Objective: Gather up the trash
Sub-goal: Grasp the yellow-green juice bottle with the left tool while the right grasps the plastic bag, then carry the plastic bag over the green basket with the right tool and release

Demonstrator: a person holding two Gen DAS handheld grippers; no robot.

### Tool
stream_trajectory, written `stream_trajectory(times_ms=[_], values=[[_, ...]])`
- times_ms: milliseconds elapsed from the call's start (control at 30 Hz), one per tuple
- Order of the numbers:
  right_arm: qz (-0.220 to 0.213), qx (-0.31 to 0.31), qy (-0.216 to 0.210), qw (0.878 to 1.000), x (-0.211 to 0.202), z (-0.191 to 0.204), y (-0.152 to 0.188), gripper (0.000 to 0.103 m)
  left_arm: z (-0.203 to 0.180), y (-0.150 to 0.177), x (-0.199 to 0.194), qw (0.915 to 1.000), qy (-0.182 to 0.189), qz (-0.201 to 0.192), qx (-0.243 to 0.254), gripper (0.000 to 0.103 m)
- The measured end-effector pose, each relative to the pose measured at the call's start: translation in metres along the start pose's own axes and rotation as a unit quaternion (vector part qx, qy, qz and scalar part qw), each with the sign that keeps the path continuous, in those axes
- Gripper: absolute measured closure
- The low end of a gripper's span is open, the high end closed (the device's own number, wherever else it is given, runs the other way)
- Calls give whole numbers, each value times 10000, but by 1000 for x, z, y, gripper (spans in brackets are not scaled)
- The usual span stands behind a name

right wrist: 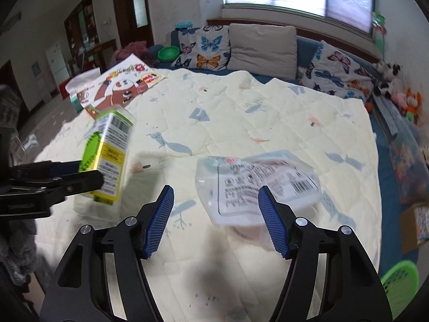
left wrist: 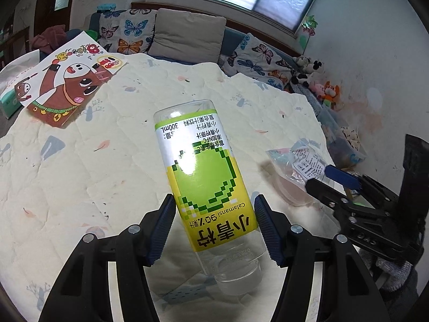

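The left gripper (left wrist: 213, 228) clamped a clear, boxy plastic bottle (left wrist: 203, 166) above the quilt (left wrist: 107, 161); the right gripper (right wrist: 215, 220) gaped, empty, at a crinkled wrapper (right wrist: 254, 185) on the quilt.

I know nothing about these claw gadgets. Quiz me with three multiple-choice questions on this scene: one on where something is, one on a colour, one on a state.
1. Where is the clear plastic wrapper?
A. On the quilt
B. On the windowsill
C. In the green basket

2. What colour is the bottle label mainly?
A. Red
B. Yellow-green
C. Black

3. What is the left claw doing?
A. Clamping the bottle
B. Hanging empty
C. Holding a pillow

Answers:
1 A, it lies on the cream quilt ahead of the right claw.
2 B, a lime picture on yellow.
3 A, both pads press the bottle's sides.
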State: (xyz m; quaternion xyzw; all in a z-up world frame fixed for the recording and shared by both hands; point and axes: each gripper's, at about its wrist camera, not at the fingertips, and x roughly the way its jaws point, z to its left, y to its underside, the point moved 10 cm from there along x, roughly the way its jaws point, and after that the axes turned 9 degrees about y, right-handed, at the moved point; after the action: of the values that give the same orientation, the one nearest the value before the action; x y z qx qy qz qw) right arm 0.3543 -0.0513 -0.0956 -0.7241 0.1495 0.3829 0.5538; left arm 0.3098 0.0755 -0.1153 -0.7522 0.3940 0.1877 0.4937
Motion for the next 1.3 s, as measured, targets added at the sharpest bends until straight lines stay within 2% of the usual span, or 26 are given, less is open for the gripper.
stream_trajectory(times_ms=[200, 267, 333, 667, 767, 1100, 1167, 1267, 1300], values=[[296, -402, 319, 9982, 32, 6, 3, 38, 10, 1, 1, 10000, 16, 14, -80, 45], [384, -451, 427, 9973, 40, 5, 6, 45, 12, 2, 2, 10000, 14, 32, -83, 45], [482, -437, 459, 9968, 45, 4, 10, 48, 12, 3, 3, 9999, 25, 54, -88, 45], [353, -411, 373, 9978, 42, 12, 9, 47, 14, 6, 5, 9999, 62, 68, -116, 45], [317, -525, 460, 9971, 43, 16, 7, 44, 18, 8, 6, 9998, 48, 91, -152, 45], [559, -706, 609, 9941, 67, 27, 18, 43, 24, 8, 1, 9998, 38, 63, -195, 45], [571, -708, 625, 9939, 69, 27, 19, 47, 25, 9, 1, 9998, 34, 71, -194, 45], [525, -664, 662, 9942, 67, 23, 19, 59, 27, 10, 1, 9997, 28, 82, -230, 45], [501, -627, 644, 9947, 65, 22, 19, 66, 28, 10, 1, 9997, 30, 83, -242, 45]])
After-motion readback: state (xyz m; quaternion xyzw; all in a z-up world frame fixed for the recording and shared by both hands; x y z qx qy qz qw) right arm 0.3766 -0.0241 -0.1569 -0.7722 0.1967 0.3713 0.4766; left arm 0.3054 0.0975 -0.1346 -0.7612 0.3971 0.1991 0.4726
